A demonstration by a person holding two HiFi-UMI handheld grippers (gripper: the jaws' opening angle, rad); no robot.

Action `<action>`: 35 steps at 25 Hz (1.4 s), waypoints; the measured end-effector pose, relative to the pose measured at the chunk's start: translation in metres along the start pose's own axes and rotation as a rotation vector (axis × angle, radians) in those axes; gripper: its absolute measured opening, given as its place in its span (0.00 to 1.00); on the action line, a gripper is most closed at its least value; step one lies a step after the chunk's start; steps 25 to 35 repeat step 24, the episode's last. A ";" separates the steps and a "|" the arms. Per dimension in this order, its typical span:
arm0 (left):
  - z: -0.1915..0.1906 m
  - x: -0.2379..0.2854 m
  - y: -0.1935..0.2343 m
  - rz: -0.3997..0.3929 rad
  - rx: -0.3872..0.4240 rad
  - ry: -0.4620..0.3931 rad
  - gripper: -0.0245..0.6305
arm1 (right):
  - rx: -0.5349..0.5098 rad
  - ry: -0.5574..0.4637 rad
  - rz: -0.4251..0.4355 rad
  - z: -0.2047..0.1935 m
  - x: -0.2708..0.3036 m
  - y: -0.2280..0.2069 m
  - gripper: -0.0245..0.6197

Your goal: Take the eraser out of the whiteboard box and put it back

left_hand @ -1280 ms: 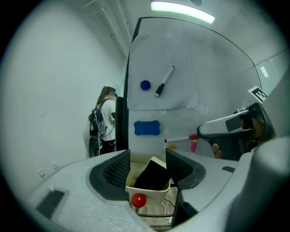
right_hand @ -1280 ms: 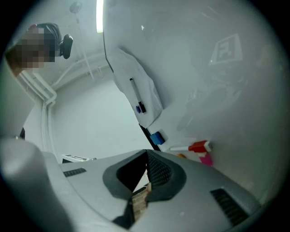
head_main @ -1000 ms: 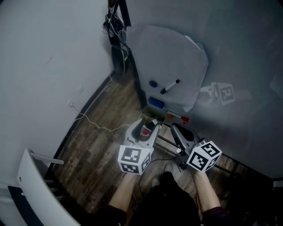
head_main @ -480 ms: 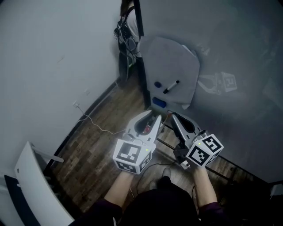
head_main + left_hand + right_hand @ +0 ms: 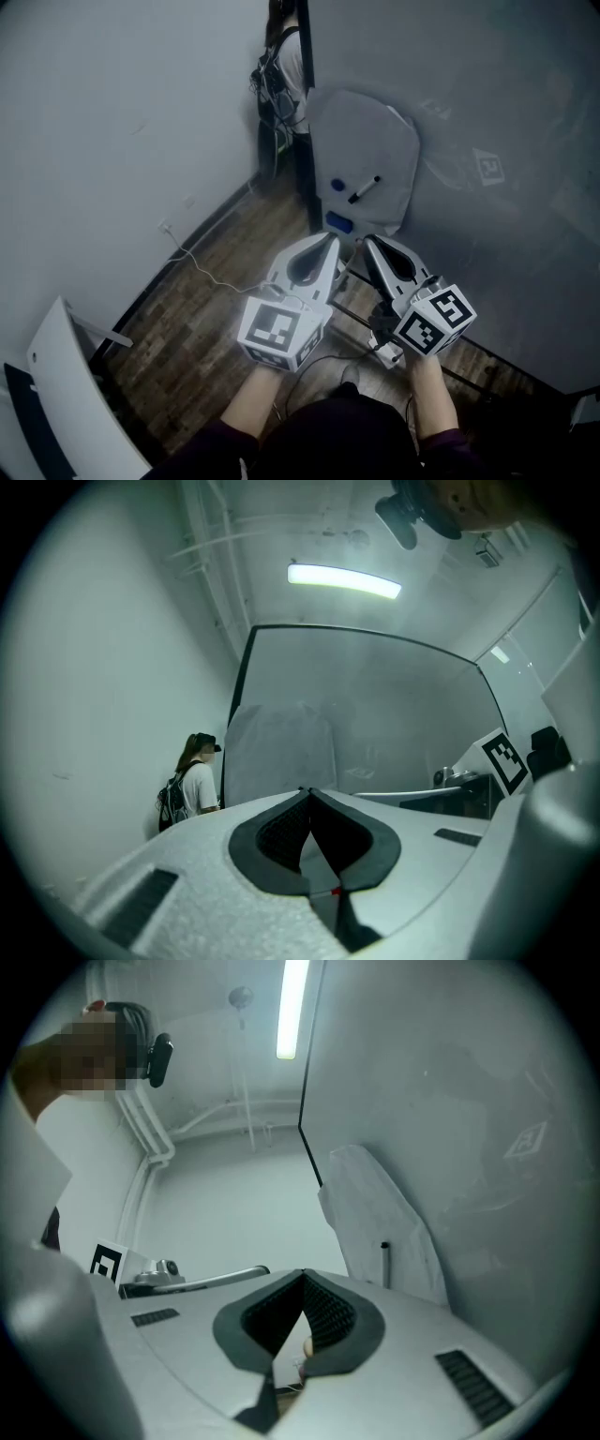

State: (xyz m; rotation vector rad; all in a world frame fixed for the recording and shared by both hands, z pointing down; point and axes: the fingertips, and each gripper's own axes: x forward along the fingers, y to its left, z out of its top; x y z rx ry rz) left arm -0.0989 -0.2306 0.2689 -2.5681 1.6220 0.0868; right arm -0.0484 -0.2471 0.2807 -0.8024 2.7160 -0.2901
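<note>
Currently the left gripper (image 5: 330, 240) has just closed on nothing; the right gripper (image 5: 367, 240) is clenched, empty. The blue rectangular eraser (image 5: 338, 223) lies at the foot of the pale leaning whiteboard (image 5: 366, 141): reopen the jaws before descending.
</note>
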 end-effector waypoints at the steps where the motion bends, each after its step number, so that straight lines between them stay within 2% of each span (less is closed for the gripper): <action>1: 0.001 0.000 0.000 -0.002 0.002 -0.004 0.05 | -0.009 -0.004 -0.001 0.002 0.000 0.002 0.04; 12: 0.007 -0.003 -0.002 -0.007 0.012 -0.020 0.05 | -0.031 -0.029 0.012 0.015 -0.004 0.011 0.04; 35: 0.004 -0.005 0.000 -0.005 -0.012 -0.020 0.05 | -0.035 -0.021 0.008 0.012 -0.012 0.013 0.04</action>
